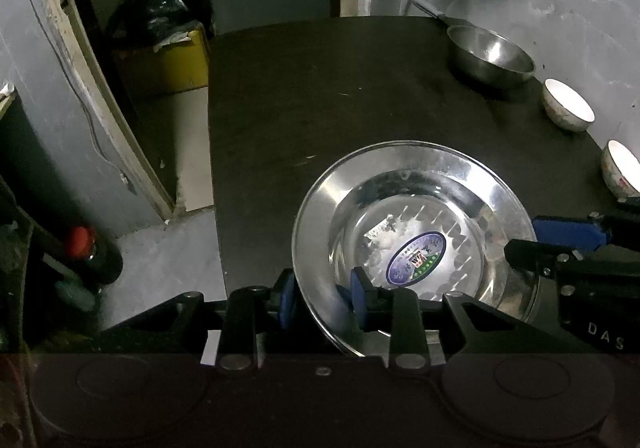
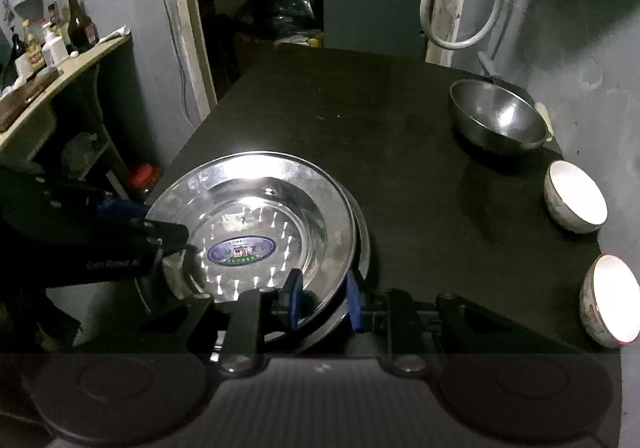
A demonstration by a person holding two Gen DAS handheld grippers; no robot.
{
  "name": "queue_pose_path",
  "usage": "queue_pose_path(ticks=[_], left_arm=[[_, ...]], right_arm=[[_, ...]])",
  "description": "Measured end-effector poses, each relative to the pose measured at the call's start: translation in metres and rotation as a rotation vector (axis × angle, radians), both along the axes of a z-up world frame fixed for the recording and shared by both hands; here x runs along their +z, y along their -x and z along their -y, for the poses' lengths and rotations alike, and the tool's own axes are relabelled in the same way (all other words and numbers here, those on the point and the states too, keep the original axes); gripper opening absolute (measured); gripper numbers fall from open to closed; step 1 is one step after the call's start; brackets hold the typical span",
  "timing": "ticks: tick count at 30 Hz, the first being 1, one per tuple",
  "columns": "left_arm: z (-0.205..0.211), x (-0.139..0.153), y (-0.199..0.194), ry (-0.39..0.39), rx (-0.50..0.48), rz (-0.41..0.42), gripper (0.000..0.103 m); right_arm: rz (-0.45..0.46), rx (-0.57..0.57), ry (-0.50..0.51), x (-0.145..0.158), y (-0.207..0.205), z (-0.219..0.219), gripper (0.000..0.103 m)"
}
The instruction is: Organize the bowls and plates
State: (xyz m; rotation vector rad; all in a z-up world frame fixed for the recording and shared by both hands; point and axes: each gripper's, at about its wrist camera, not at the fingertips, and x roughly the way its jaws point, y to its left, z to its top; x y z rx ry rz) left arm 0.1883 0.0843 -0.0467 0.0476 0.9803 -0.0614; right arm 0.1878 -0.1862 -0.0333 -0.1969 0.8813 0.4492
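A shiny steel plate point(image 1: 404, 184) with an oval blue sticker lies near the front of the dark table point(image 1: 320, 88), and a second rim point(image 2: 362, 244) shows just under it. My left gripper point(image 1: 322, 302) is shut on the plate's near left rim, one blue pad inside the dish and one outside. My right gripper point(image 2: 325, 300) is shut on the opposite rim of the plate point(image 2: 256, 184). Each gripper shows in the other's view, the right gripper point(image 1: 540, 244) and the left gripper point(image 2: 160, 224). Whether the lower plate is also held, I cannot tell.
A steel bowl point(image 2: 498, 116) with a handle stands at the table's far right. Two white bowls point(image 2: 574, 196) point(image 2: 610, 300) line the right edge by the wall. Left of the table are a red-capped bottle point(image 1: 82, 242), a yellow box point(image 1: 176, 60) and a shelf of bottles point(image 2: 52, 44).
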Motion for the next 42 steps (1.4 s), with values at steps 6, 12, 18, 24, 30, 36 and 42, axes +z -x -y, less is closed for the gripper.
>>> queue_pose_path(ticks=[6,12,18,24,30,36,42], left_arm=[[-0.006,-0.003,0.003,0.045,0.016,0.006,0.031],[-0.011,-0.004,0.006,0.062,0.034,0.010,0.037],[-0.020,0.001,0.014,0.082,0.080,0.044,0.063],[-0.034,0.015,0.029,0.149,0.127,0.096,0.093],[-0.034,0.027,0.040,0.190,0.093,0.127,0.102],[-0.017,0.039,0.029,0.213,-0.004,0.183,0.102],[0.010,0.049,-0.004,0.192,-0.129,0.205,0.102]], right_arm=[[0.005,0.014,0.000,-0.001,0.003,-0.003,0.026],[0.012,0.009,0.003,-0.002,0.003,0.000,0.029],[0.025,-0.015,-0.006,-0.001,0.006,0.008,0.041],[0.049,-0.032,-0.043,0.004,0.018,0.022,0.080],[0.055,-0.043,-0.100,0.001,0.044,0.047,0.103],[0.060,-0.146,-0.173,0.000,0.048,0.077,0.103],[0.034,-0.253,-0.225,-0.014,0.046,0.102,0.103]])
